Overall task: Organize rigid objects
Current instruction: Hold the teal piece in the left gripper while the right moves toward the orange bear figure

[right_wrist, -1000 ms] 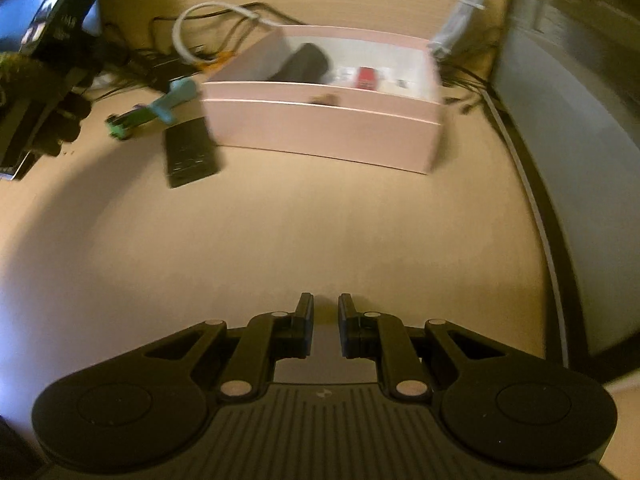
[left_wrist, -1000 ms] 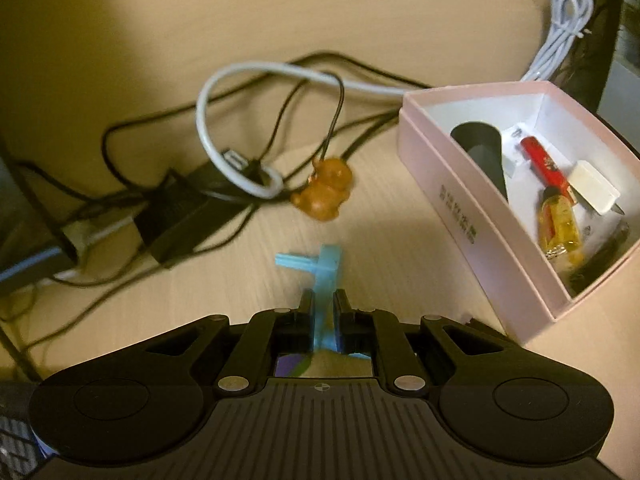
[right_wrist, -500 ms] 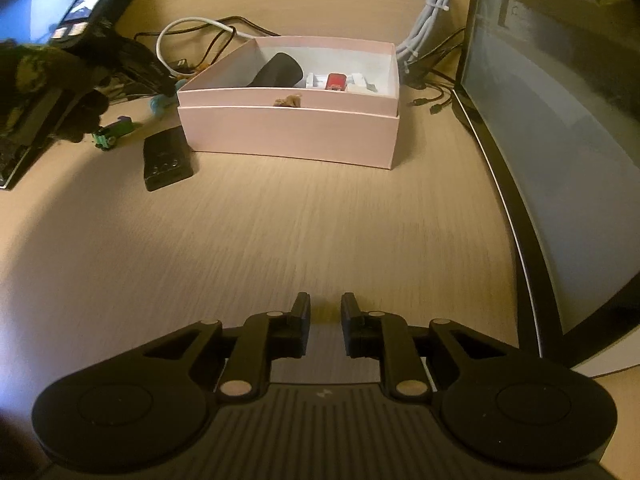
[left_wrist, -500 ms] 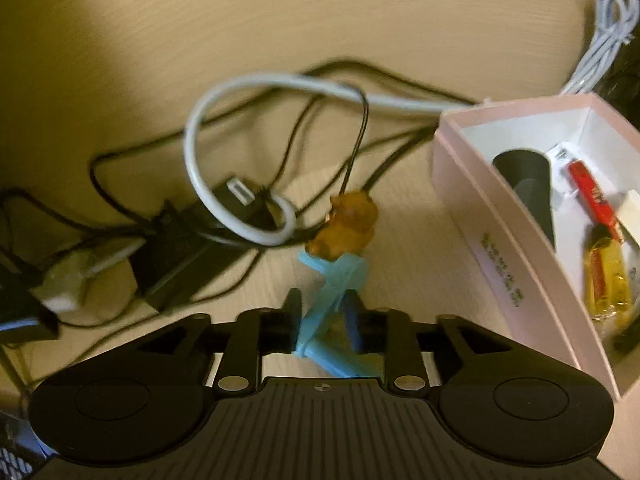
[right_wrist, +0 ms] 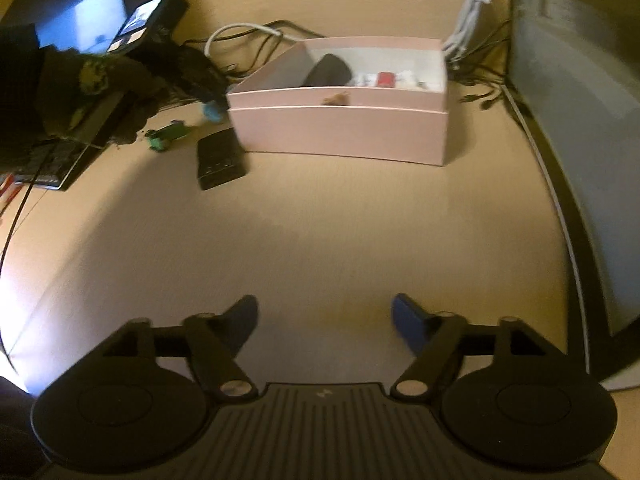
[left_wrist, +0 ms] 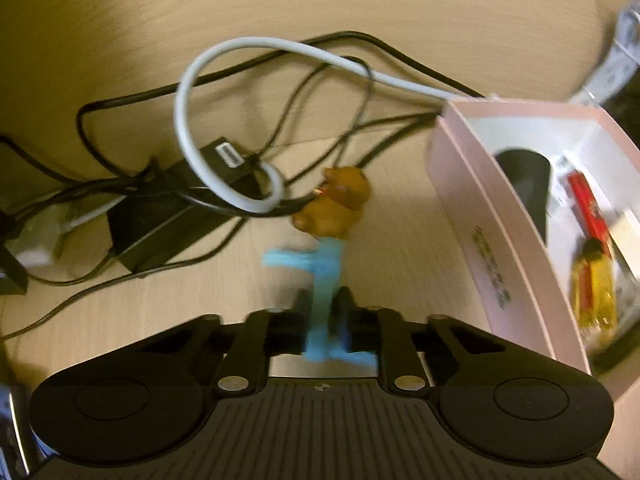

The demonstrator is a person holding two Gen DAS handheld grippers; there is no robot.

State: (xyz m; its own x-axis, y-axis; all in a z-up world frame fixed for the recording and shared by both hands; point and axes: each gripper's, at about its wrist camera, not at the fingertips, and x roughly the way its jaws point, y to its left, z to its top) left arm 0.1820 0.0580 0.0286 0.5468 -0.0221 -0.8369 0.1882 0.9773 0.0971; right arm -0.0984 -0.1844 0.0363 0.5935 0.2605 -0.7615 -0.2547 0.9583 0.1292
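Left wrist view, left to right: black power adapter (left_wrist: 160, 220) lies on the wooden desk (left_wrist: 280, 12) among tangled black cables (left_wrist: 120, 100); a grey cable (left_wrist: 192, 120) loops over it, its end curling just beside the adapter. A brown toy figure (left_wrist: 336, 204) lies on the desk right of the loop, touching or nearly touching a black cable. The left gripper (left_wrist: 322, 304) has its fingers clamped on a light blue plastic piece (left_wrist: 324, 280), which stands roughly upright between them with a short crossbar at its top, the tip just below the brown figure; motion blur hides finer detail. To the right sits the pink box (left_wrist: 488, 240), open-topped, white inside. It holds a black cylindrical object (left_wrist: 524, 176), a red item (left_wrist: 584, 200), a yellow-handled tool (left_wrist: 596, 292) and a white block (left_wrist: 628, 228). Right wrist view, left to right: gloved hand holding the left gripper at far left, a green object (right_wrist: 166, 136) on the desk, then a black rectangular device (right_wrist: 220, 158) just beside the box's near left corner. The right gripper (right_wrist: 324, 320) hovers over bare desk well apart from the box, fingers spread wide, holding nothing. A bundled white cable (right_wrist: 472, 4) lies behind the box; a dark monitor edge (right_wrist: 560, 80) runs along the right.
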